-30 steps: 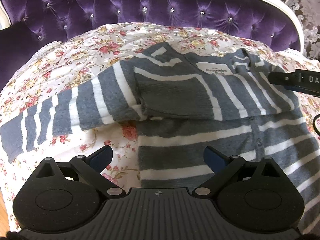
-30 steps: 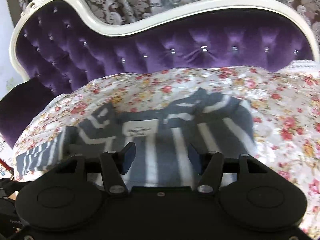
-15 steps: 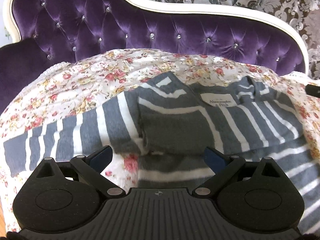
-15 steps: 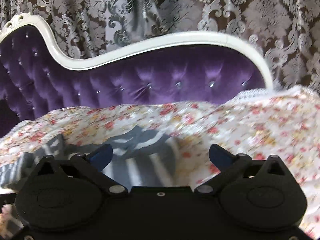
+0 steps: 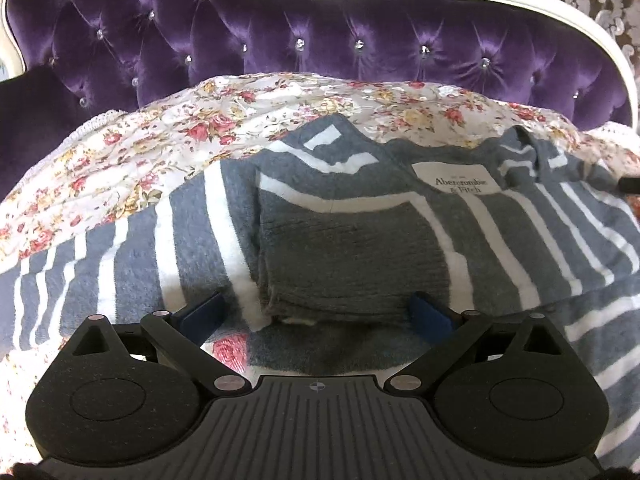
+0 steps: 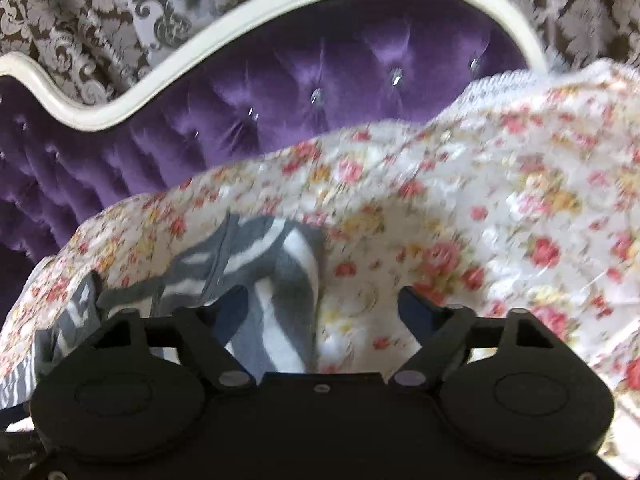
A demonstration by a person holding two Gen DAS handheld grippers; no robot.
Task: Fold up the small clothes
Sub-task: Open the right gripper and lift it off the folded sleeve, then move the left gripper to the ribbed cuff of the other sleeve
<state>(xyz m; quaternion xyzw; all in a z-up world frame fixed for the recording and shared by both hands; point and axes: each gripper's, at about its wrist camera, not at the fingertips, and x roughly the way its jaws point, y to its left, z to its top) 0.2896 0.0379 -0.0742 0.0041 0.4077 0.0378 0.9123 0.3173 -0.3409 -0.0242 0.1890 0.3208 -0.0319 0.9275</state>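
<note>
A grey and white striped sweater point(image 5: 500, 224) lies on a floral quilt point(image 5: 200, 128). One sleeve is folded across its chest, ending in a plain grey cuff point(image 5: 348, 264). The other sleeve point(image 5: 100, 264) stretches out to the left. A white neck label point(image 5: 456, 178) shows. My left gripper point(image 5: 316, 312) is open and empty, its fingers either side of the cuff's near edge. In the blurred right wrist view my right gripper point(image 6: 320, 300) is open and empty over the sweater's right edge point(image 6: 280, 260) and the quilt point(image 6: 480, 220).
The quilt covers a purple tufted sofa point(image 5: 320, 32) with a white curved frame point(image 6: 280, 12). Patterned grey curtains point(image 6: 80, 20) hang behind it. A dark tip of the other gripper point(image 5: 630, 184) pokes in at the right edge of the left wrist view.
My left gripper has moved forward and lower, up to the folded cuff. My right gripper has swung right, off the sweater's middle to its right edge. Both stayed open.
</note>
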